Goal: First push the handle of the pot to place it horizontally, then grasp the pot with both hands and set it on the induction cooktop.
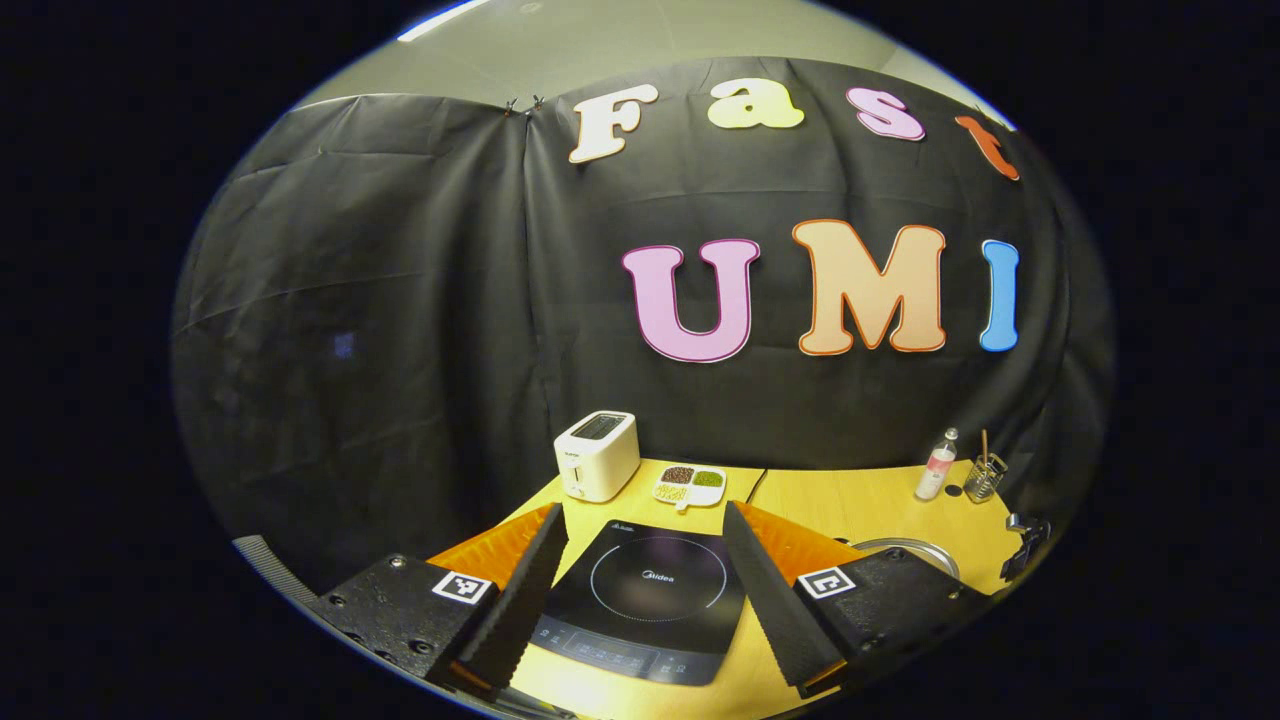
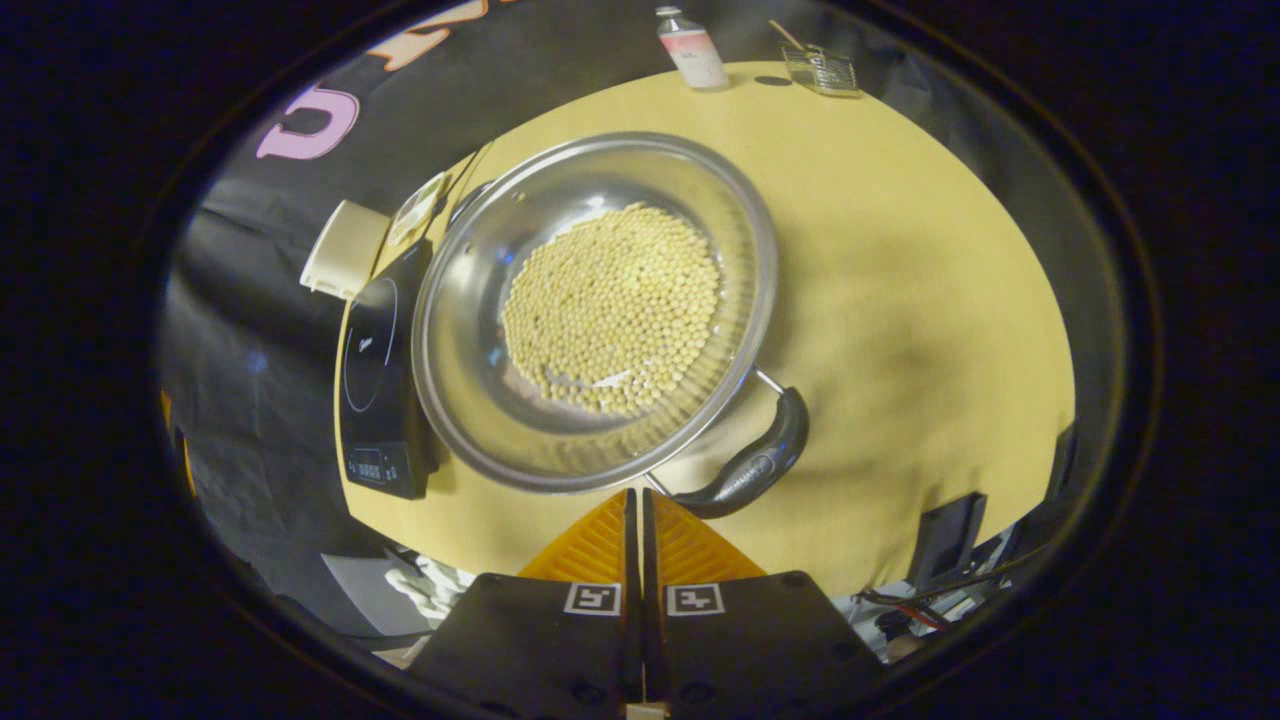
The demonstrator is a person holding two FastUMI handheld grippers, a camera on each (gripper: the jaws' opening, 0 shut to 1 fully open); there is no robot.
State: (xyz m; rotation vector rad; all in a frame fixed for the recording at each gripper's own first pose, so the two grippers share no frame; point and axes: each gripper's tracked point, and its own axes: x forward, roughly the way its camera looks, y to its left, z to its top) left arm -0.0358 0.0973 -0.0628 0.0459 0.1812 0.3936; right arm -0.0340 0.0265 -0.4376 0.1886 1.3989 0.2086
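Left gripper point(image 1: 640, 590): fingers spread wide apart, nothing between them, held above the near edge of the worktop point(image 1: 850, 500) and framing the induction cooktop point(image 1: 648, 598). Cooktop surface bare. Behind it a white toaster point(image 1: 597, 455) and a small divided dish of beans point(image 1: 690, 484). Far right corner: a bottle point(image 1: 937, 467) and a wire holder point(image 1: 984, 478). Rim of the pot point(image 1: 905, 547) peeking past the right finger.

Right gripper point(image 2: 641, 520): fingers closed together, gripping nothing, tips just short of the pot rim beside the handle point(image 2: 750, 468). Pot point(image 2: 470, 330) on the worktop, right next to the cooktop's edge, holding a layer of pale beans point(image 2: 612, 305). Dark handle at the near side, lying at a slant.
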